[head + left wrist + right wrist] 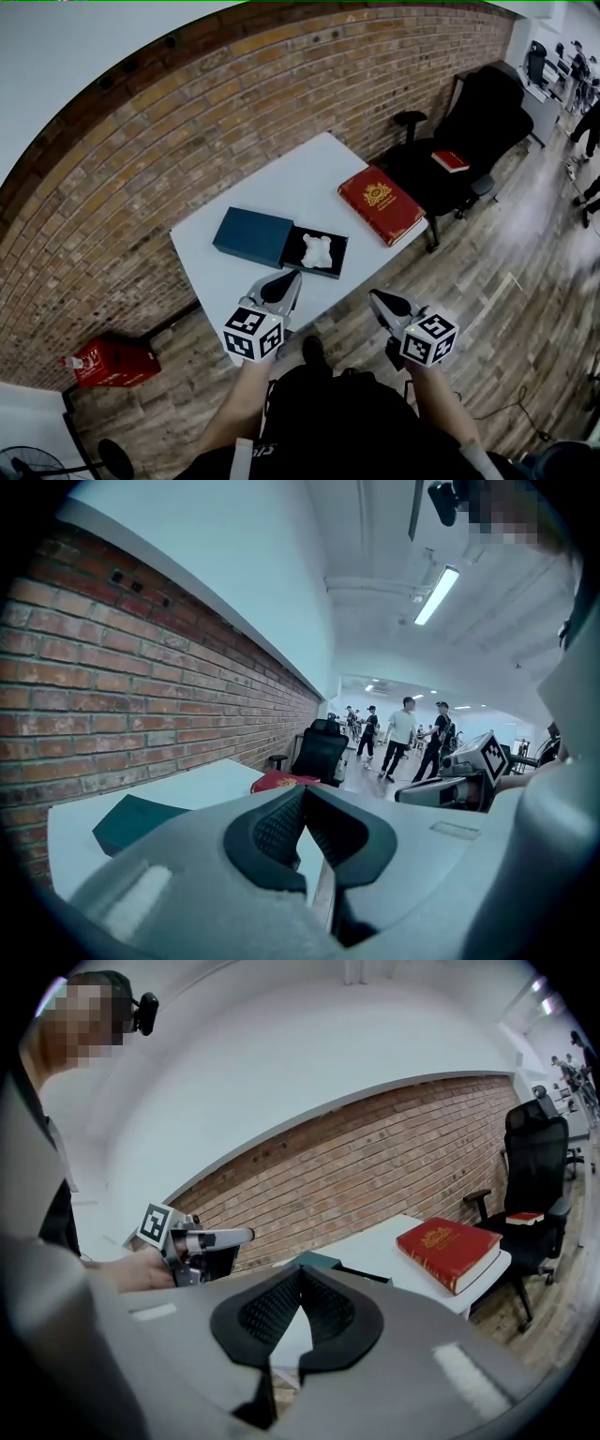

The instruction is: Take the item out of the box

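With both pairs of jaws together and empty, the left claw (289, 281) lies just below the white item (319, 251), which sits mid-frame in the open box (251, 236) on the table (300, 183), nearer than the right claw (380, 300).

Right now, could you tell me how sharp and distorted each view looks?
Head view: fisheye bows the brick wall, table evenly lit and sharp. Left gripper view: ceiling light glares, edges dark. Right gripper view: red book crisp, wall curved.

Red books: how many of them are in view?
2. A large red book lies on the right end of the white table; a small red book lies on the black office chair.
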Demonstrator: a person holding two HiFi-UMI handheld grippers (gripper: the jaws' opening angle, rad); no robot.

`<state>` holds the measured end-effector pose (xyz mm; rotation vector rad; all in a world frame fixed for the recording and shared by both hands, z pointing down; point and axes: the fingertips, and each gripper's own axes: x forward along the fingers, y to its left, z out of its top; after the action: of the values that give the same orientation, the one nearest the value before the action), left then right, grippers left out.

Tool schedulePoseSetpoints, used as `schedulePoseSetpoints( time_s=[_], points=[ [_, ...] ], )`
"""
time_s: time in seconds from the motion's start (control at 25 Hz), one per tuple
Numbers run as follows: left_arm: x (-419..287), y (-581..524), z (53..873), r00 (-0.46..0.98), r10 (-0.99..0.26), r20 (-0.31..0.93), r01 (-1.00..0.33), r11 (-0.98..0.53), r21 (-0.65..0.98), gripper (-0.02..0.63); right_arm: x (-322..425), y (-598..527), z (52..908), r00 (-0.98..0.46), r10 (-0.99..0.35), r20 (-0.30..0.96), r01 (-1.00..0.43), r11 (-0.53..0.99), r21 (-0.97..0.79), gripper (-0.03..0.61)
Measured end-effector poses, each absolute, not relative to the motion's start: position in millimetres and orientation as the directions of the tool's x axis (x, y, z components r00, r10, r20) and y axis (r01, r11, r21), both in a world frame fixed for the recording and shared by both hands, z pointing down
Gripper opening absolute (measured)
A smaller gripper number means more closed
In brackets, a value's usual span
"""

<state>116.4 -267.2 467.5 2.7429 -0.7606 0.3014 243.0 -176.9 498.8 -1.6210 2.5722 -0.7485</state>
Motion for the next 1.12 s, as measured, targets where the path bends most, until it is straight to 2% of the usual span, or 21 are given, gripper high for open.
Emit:
schedulePoseSetpoints(
  time_s=[0.44, 0.96, 1.12],
  points=[
    [113, -353, 479, 0.867, -0.433, 0.247, -0.489, -0.836, 0.248, 0.005, 208, -273, 511, -0.508, -0.790, 0.343, -0.848, 0.389, -0.361, 0.000],
    [102, -373, 504, 0.873, -0.408, 0.267, -0.477, -0.829, 0.293, 0.005, 209, -302, 570, -0.461, -0.747, 0.479, -0.876, 0.296, -0.381, 0.002],
    [104, -380, 513, 0.862, -0.415, 0.291, -0.494, -0.816, 0.301, 0.005, 210, -318, 578, -0.465, -0.736, 0.492, -0.878, 0.312, -0.363, 0.010]
  ],
)
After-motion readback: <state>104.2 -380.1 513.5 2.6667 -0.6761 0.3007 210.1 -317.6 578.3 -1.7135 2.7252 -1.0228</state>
